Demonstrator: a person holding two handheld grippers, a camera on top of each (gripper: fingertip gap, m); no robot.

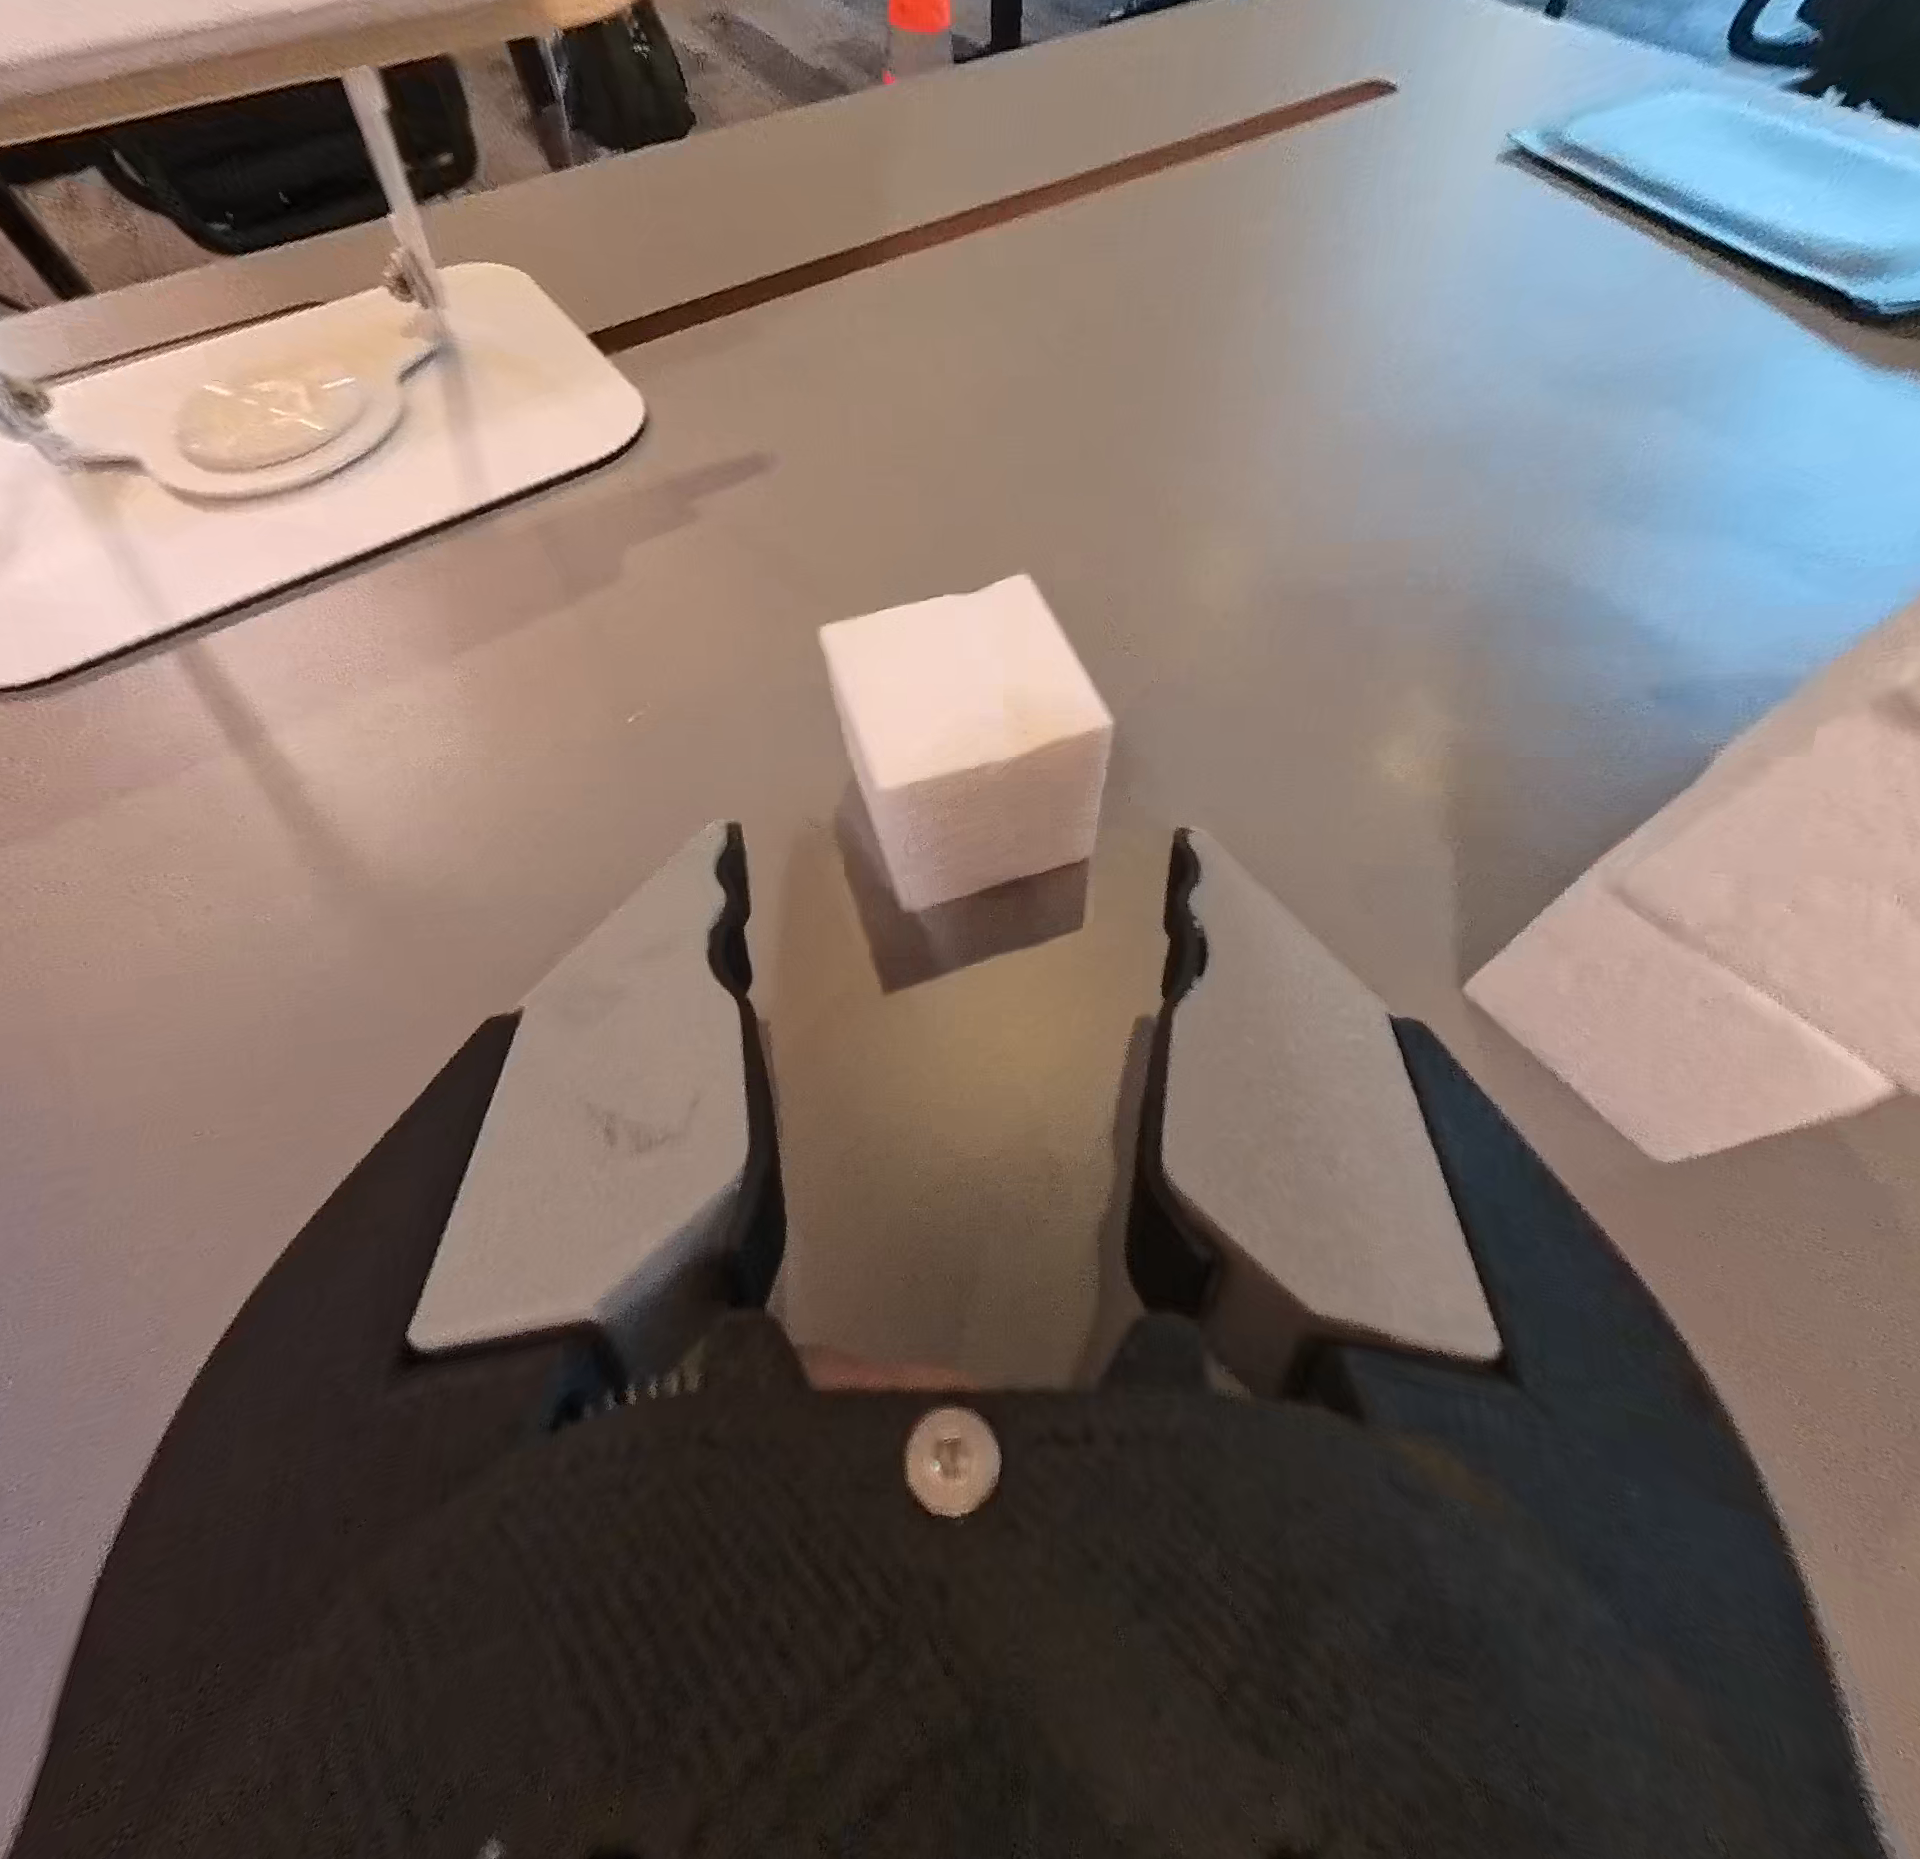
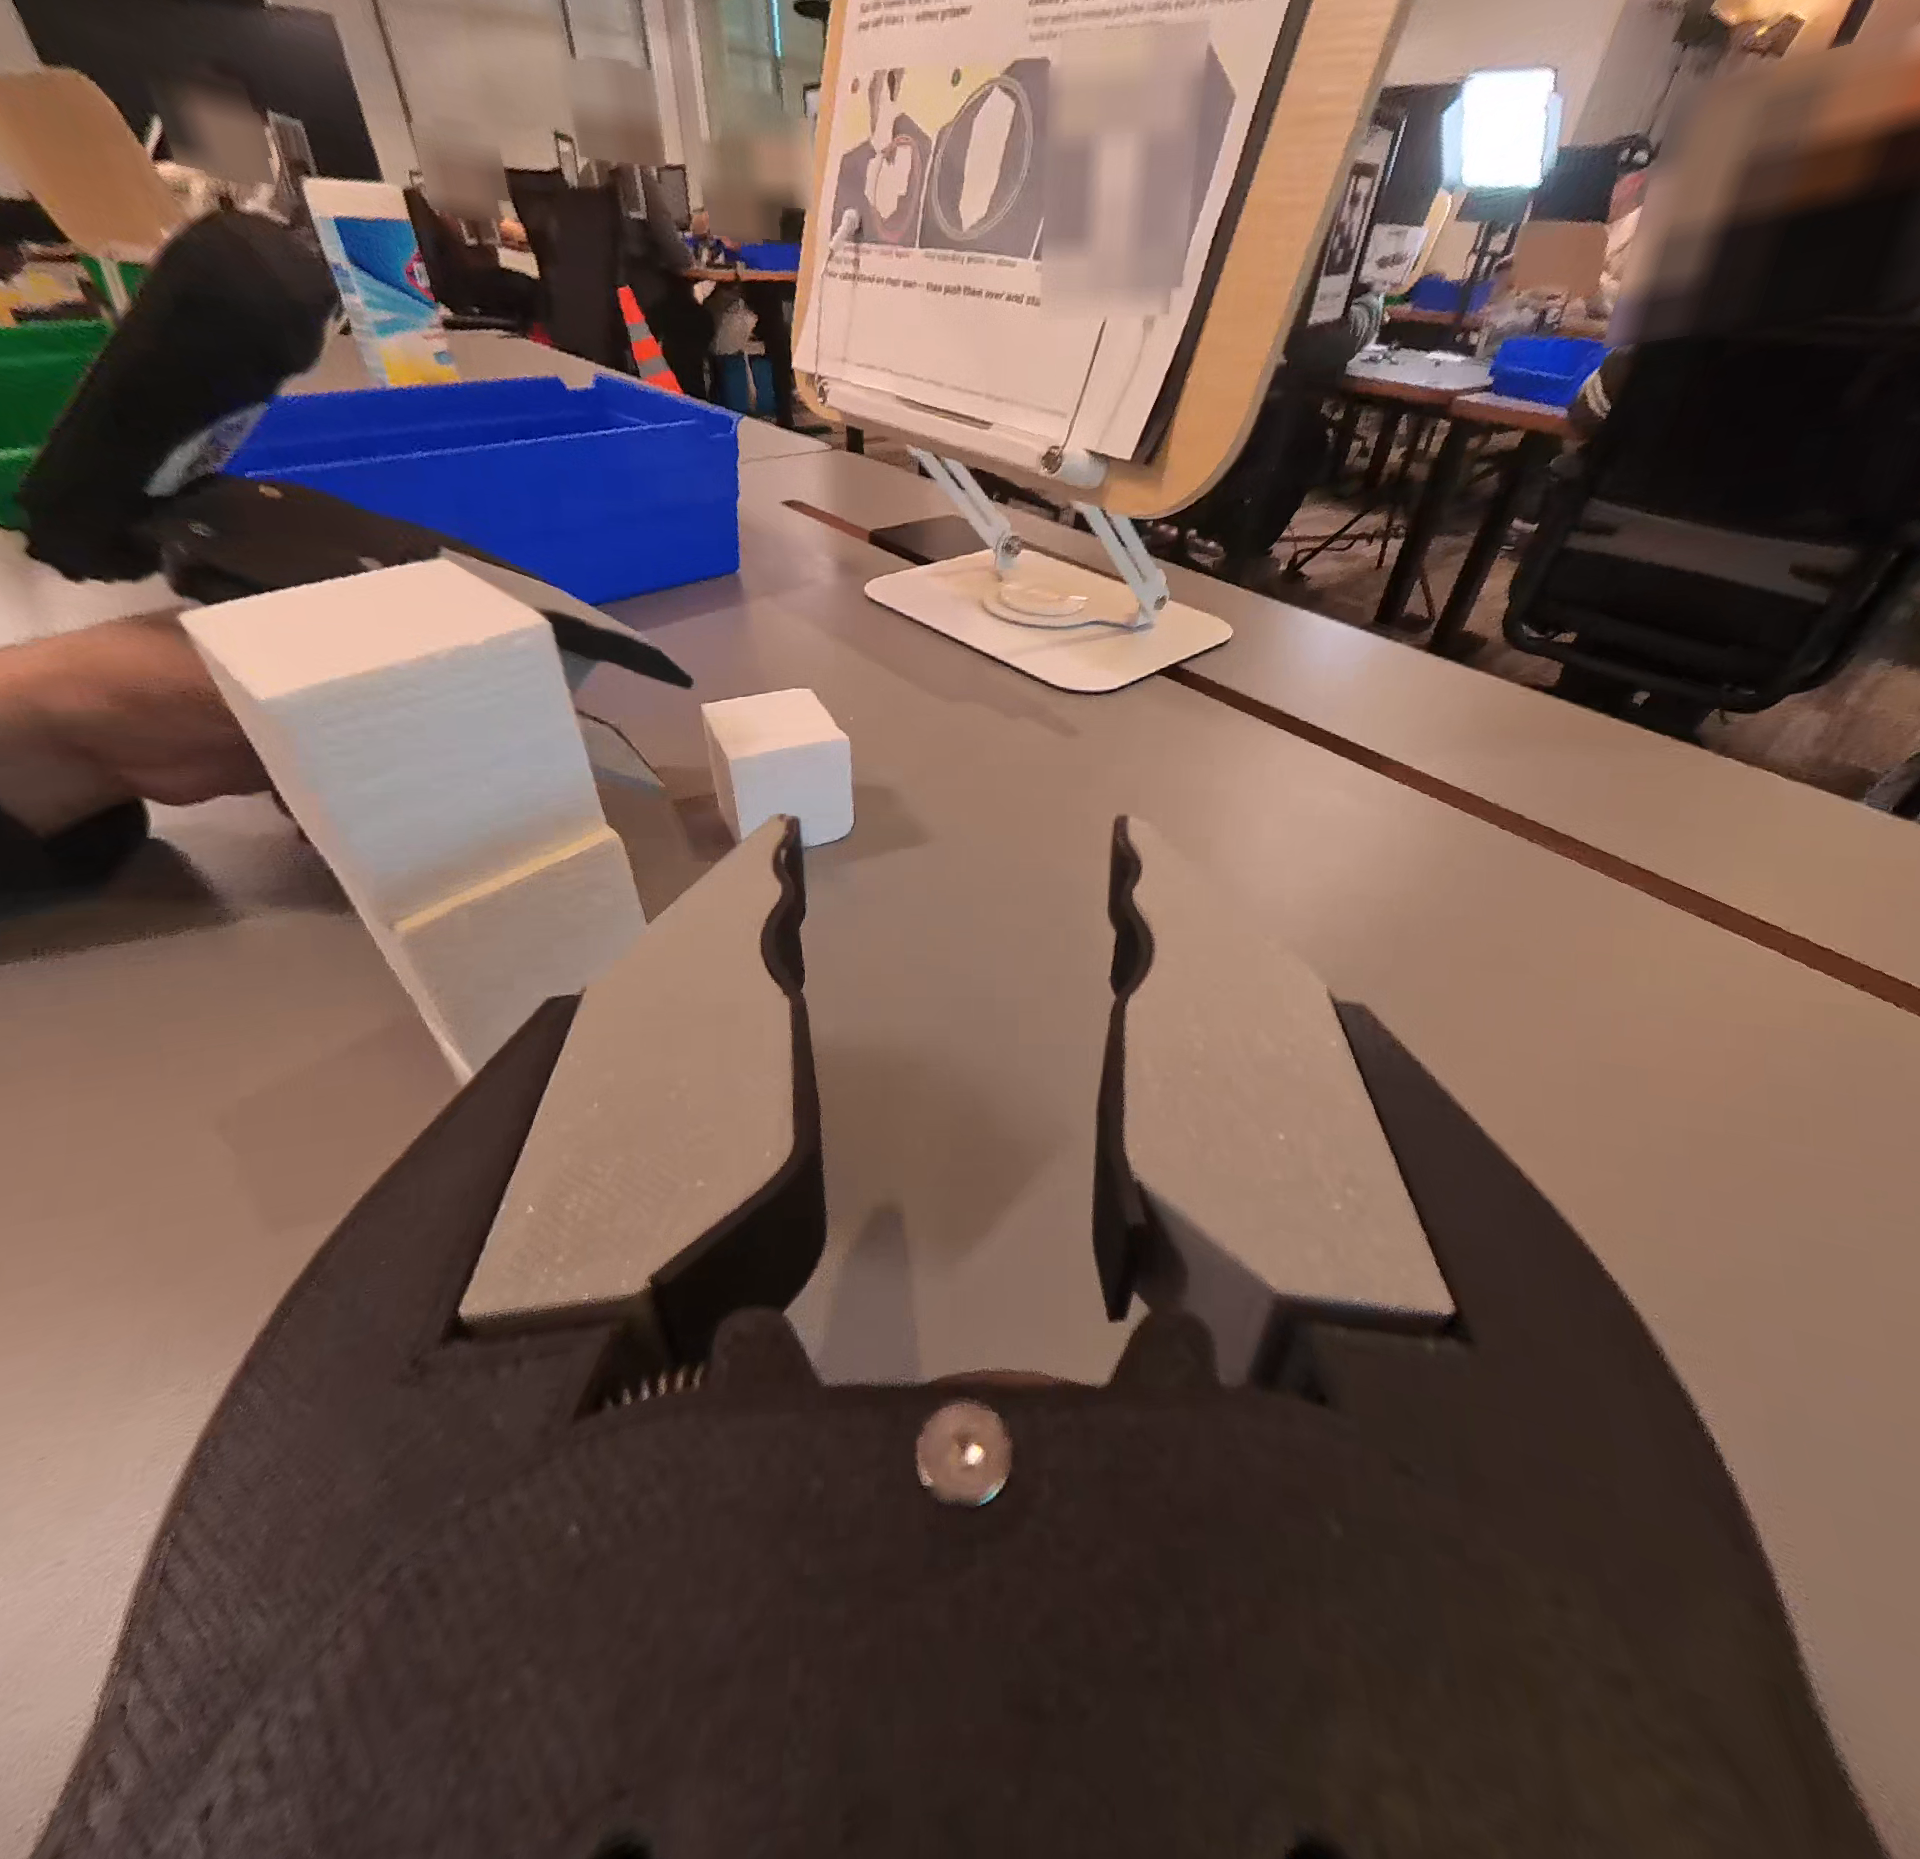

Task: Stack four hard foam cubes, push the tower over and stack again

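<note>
A single white foam cube (image 1: 966, 739) stands on the grey table (image 1: 1351, 562), just beyond the tips of my left gripper (image 1: 956, 838), which is open and empty. A stack of at least two white foam cubes (image 1: 1714, 936) stands at the right edge of the left wrist view. In the right wrist view the stack (image 2: 416, 739) is at the left, with the single cube (image 2: 779, 765) behind it to the right. My right gripper (image 2: 956, 827) is open and empty, low over the table to the right of the stack. The left gripper (image 2: 670, 734) shows behind the stack, pointing at the single cube.
A document stand (image 2: 1039, 199) on a white base (image 2: 1049, 614) stands at the back; its base also shows in the left wrist view (image 1: 312, 438). A blue bin (image 2: 520, 469) is at the back left. A dark seam (image 2: 1558, 843) crosses the table. A light blue tray (image 1: 1745, 188) lies at the far right.
</note>
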